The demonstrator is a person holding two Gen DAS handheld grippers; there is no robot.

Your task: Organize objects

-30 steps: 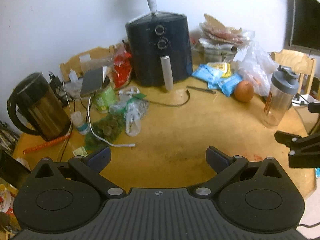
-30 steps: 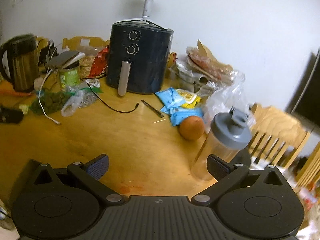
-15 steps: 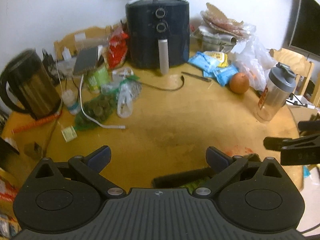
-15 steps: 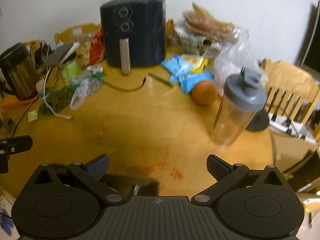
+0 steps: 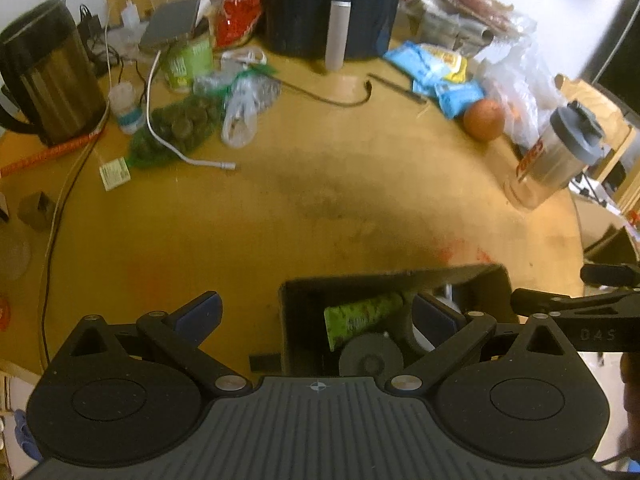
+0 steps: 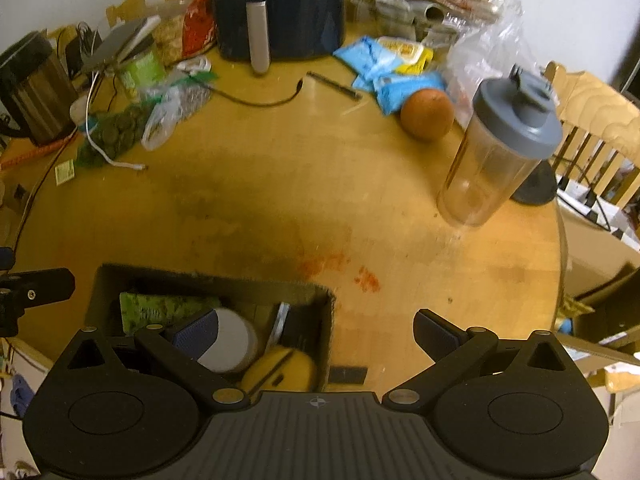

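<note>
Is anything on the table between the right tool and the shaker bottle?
Nothing visible. Bare tabletop lies between the right tool and the shaker bottle. The orange sits beyond the bottle, and the dark bin lies off to the left.

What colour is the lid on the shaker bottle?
Grey lid, clearest in the right wrist view.

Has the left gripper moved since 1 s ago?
Yes. The left gripper has pulled back toward the near table edge: the dark air fryer sits higher in its view, and a black open-top box now shows between its fingers.
</note>
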